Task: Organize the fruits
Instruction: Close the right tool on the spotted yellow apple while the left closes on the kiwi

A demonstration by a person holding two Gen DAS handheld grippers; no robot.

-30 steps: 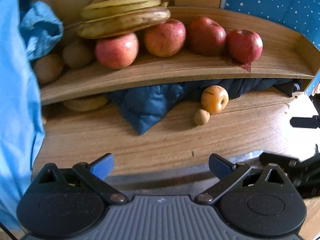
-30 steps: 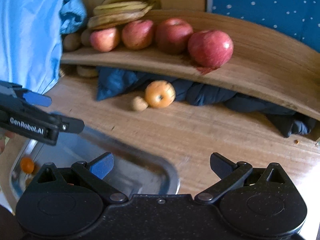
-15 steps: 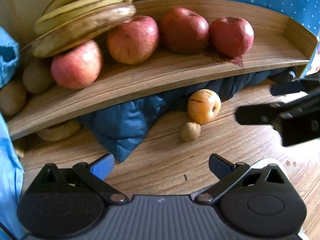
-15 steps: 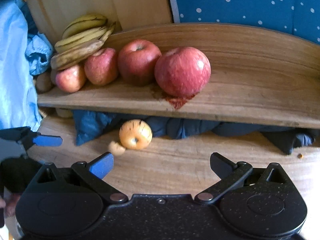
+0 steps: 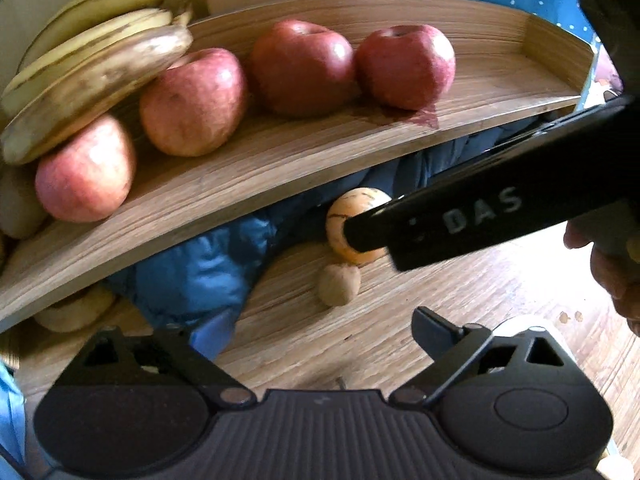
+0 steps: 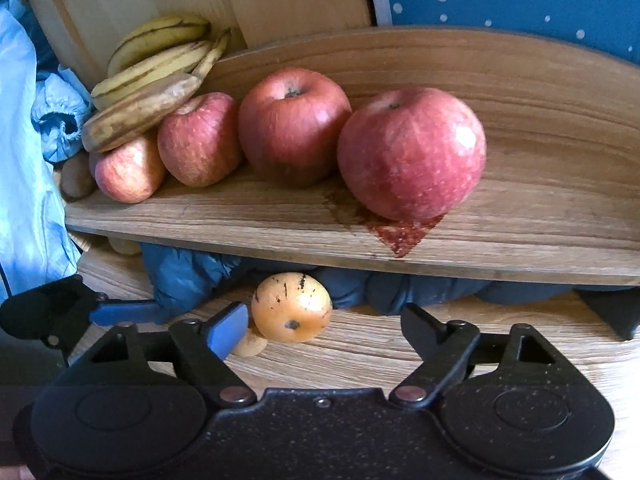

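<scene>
Left wrist view: the left gripper is at the near edge, jaws apart and closing w/ nothing between them. Ahead, on the wooden tabletop, lies a small brown nut-like fruit, and just beyond it, touching or nearly so, a yellow-orange speckled fruit. The right gripper's black finger comes in from the right and covers that fruit's right side; a hand shows at the far right edge. A rumpled blue cloth fills the space under a raised wooden shelf. On the shelf, left to right: a banana bunch lying over the leftmost of four red apples, which sit in a row. A pale fruit sits under the shelf at left.

Right wrist view: the right gripper has its jaws apart and closing. The yellow-orange fruit sits between them, nearer the left blue-padded finger; pads not pressing on it. The small brown fruit peeks out behind that finger. The left gripper shows at the left edge. Above, the shelf w/ apples and bananas; a red stain lies under the nearest apple. Light blue fabric hangs at left.
</scene>
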